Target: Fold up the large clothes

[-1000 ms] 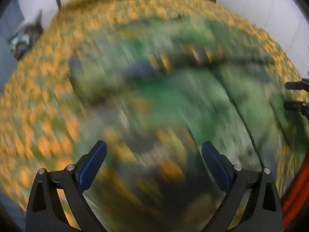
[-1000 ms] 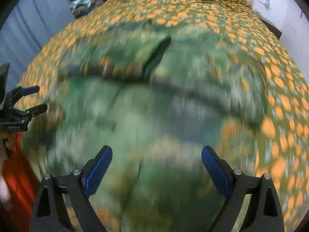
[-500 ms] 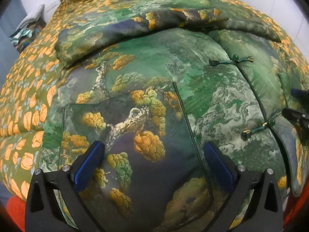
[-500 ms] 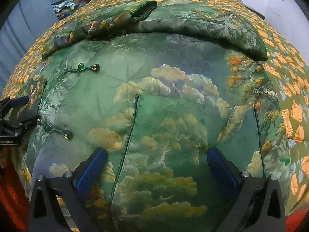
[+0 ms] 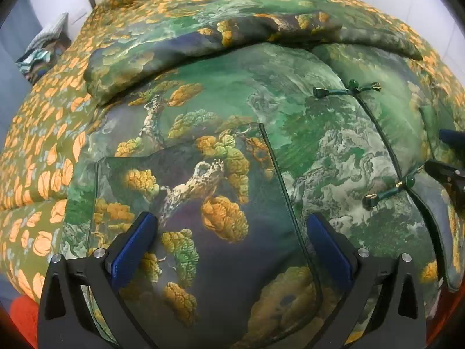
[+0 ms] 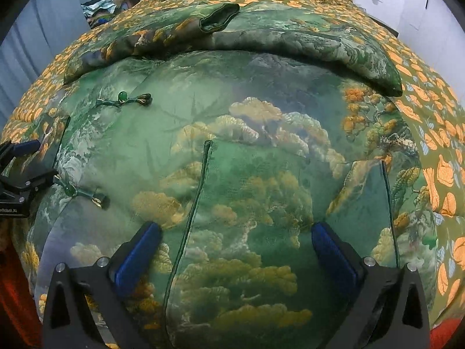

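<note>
A large padded green jacket (image 5: 261, 110) with a tree-and-cloud print lies flat on the bed, front up, closed by knot buttons (image 5: 347, 90). Its sleeves are folded across the top (image 6: 290, 43). It also fills the right wrist view (image 6: 247, 174). My left gripper (image 5: 229, 250) is open and empty, low over the jacket's left patch pocket (image 5: 189, 203). My right gripper (image 6: 235, 253) is open and empty, low over the right pocket (image 6: 276, 203). Each gripper shows at the edge of the other's view.
The bed is covered by an olive quilt with orange flowers (image 5: 43, 145). A pile of clothes (image 6: 101, 5) sits beyond the bed's far left. White walls stand at the back. Red fabric (image 5: 23, 320) shows at the near edge.
Both cameras swept fast a second ago, blurring the view. They have since come in low over the jacket's hem and now hold almost still. Jaws stay open.
</note>
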A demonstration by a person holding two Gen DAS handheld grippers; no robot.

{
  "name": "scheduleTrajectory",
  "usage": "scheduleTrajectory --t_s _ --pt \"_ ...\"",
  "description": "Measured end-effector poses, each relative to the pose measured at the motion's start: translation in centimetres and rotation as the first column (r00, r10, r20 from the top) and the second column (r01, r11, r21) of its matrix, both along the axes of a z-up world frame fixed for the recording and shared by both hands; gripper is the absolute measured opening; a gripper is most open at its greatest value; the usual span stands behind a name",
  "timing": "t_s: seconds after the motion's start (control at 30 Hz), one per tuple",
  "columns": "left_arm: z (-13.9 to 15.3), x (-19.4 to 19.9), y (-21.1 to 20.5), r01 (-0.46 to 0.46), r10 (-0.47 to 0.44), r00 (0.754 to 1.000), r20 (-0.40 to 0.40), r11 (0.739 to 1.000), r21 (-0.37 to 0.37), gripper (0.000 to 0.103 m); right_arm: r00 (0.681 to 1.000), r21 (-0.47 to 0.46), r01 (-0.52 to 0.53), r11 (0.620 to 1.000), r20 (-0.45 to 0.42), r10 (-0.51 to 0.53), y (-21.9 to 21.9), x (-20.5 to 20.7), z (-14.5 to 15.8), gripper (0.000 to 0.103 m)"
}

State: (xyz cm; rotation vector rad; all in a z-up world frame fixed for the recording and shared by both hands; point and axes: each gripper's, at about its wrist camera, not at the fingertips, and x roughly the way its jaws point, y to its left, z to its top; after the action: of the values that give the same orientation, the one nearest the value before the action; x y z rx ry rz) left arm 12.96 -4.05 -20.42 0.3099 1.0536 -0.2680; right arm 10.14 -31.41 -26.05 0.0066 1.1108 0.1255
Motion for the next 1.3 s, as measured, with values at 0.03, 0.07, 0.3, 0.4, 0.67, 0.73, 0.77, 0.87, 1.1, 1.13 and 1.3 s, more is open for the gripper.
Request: scheduleTrajectory --t_s 0.03,0.07,0.3,0.4,0.67,0.73,0.77,0.87,1.1,1.13,1.3 --pt "0.0 -0.09 -0.03 0.001 -0.001 1.0 0.0 1.0 0.0 0.103 1.0 -0.001 0.0 1.0 0.0 0.0 0.07 0.05 0.0 0.103" --pt "0.0 -0.18 -0.03 0.001 -0.001 1.0 0.001 1.0 0.0 0.103 1.0 0.0 0.0 1.0 0.0 0.0 0.1 0.07 0.0 0.103" --pt "0.12 0.18 0.02 0.001 -0.001 1.0 -0.001 1.0 0.001 0.103 1.0 -0.001 0.001 1.0 0.0 -0.001 0.1 0.09 -0.01 0.103" --pt "0.11 0.09 -0.03 0.001 -0.001 1.0 -0.001 1.0 0.002 0.103 1.0 -0.001 0.0 1.0 0.0 0.0 0.09 0.09 -0.01 0.103" --pt "0.11 0.19 0.04 0.001 -0.001 1.0 -0.001 1.0 0.001 0.103 1.0 -0.001 0.001 1.0 0.0 -0.001 0.11 0.12 -0.01 0.103" --pt "0.1 0.09 -0.02 0.0 0.0 1.0 -0.002 1.0 0.001 0.103 1.0 -0.002 0.001 1.0 0.0 -0.001 0.11 0.13 -0.01 0.103" --pt "0.11 0.19 0.05 0.001 -0.001 1.0 -0.002 1.0 0.001 0.103 1.0 -0.002 0.001 1.0 -0.001 -0.001 0.11 0.13 -0.01 0.103" --pt "0.11 0.18 0.05 0.001 -0.001 1.0 -0.002 1.0 0.001 0.103 1.0 -0.002 0.001 1.0 0.0 -0.001 0.12 0.13 -0.01 0.103" --pt "0.12 0.19 0.06 0.001 -0.001 1.0 -0.002 1.0 0.002 0.103 1.0 -0.002 0.001 1.0 0.0 -0.001 0.13 0.15 0.0 0.103" --pt "0.12 0.14 0.04 0.001 -0.001 1.0 -0.002 1.0 0.002 0.103 1.0 -0.003 0.001 1.0 0.0 -0.001 0.12 0.14 -0.01 0.103" --pt "0.14 0.19 0.09 0.002 -0.002 1.0 -0.002 1.0 0.002 0.103 1.0 -0.003 0.001 1.0 -0.001 -0.001 0.12 0.15 -0.01 0.103"
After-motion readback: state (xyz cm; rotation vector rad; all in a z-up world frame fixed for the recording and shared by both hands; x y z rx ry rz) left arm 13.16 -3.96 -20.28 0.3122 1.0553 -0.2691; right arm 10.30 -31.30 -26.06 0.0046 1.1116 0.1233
